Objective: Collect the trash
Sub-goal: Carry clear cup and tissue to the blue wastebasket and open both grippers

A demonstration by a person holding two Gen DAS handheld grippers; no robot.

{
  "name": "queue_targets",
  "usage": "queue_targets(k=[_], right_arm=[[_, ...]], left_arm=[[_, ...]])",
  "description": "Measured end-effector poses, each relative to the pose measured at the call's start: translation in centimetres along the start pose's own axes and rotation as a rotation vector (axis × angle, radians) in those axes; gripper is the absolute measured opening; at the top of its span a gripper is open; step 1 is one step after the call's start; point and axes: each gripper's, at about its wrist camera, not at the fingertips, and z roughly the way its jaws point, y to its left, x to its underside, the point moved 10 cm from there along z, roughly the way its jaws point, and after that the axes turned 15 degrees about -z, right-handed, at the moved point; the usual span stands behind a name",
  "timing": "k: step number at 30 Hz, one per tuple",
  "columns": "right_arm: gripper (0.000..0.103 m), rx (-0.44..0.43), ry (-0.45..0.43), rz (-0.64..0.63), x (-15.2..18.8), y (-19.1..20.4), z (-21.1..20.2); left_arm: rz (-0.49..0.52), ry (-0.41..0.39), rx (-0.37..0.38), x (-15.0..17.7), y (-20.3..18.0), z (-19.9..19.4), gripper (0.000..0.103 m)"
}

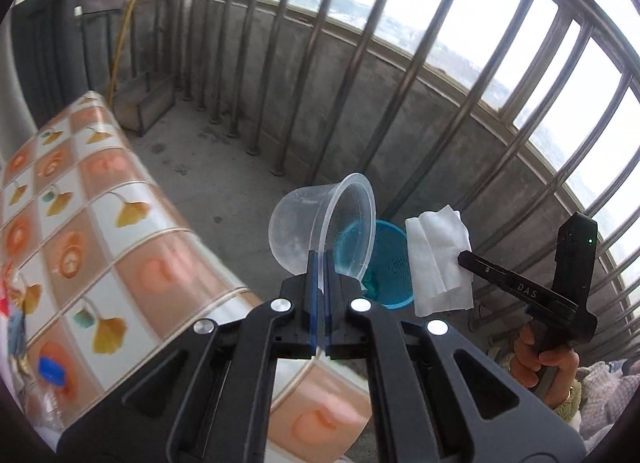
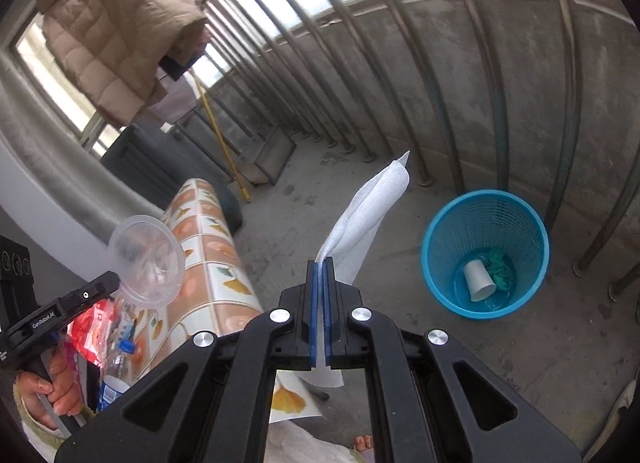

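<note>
My left gripper (image 1: 319,259) is shut on the rim of a clear plastic cup (image 1: 320,229), which tilts up and left above the floor. Behind the cup stands a blue mesh bin (image 1: 390,263). My right gripper (image 2: 320,263) is shut on a white tissue (image 2: 366,219) that sticks up past its tips. In the left wrist view the same tissue (image 1: 438,259) hangs from the right gripper (image 1: 466,257) just right of the bin. In the right wrist view the bin (image 2: 440,247) stands to the right on the floor, with a white paper cup (image 2: 478,279) and green scrap inside. The clear cup (image 2: 148,259) shows at left.
A table under a flower-patterned cloth (image 1: 100,223) runs along the left, with a red wrapper (image 2: 94,329), a bottle and a blue cap (image 1: 51,371) on it. Metal railing bars (image 1: 360,63) and a low concrete wall close the balcony. A padded coat (image 2: 116,23) hangs overhead.
</note>
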Motion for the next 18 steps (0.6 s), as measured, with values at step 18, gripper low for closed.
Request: queue_targets(k=[18], right_arm=[[0.025, 0.141, 0.169, 0.325, 3.1, -20.0, 11.7]], left_arm=[[0.136, 0.354, -0.029, 3.9, -10.4, 26.6, 0.023]])
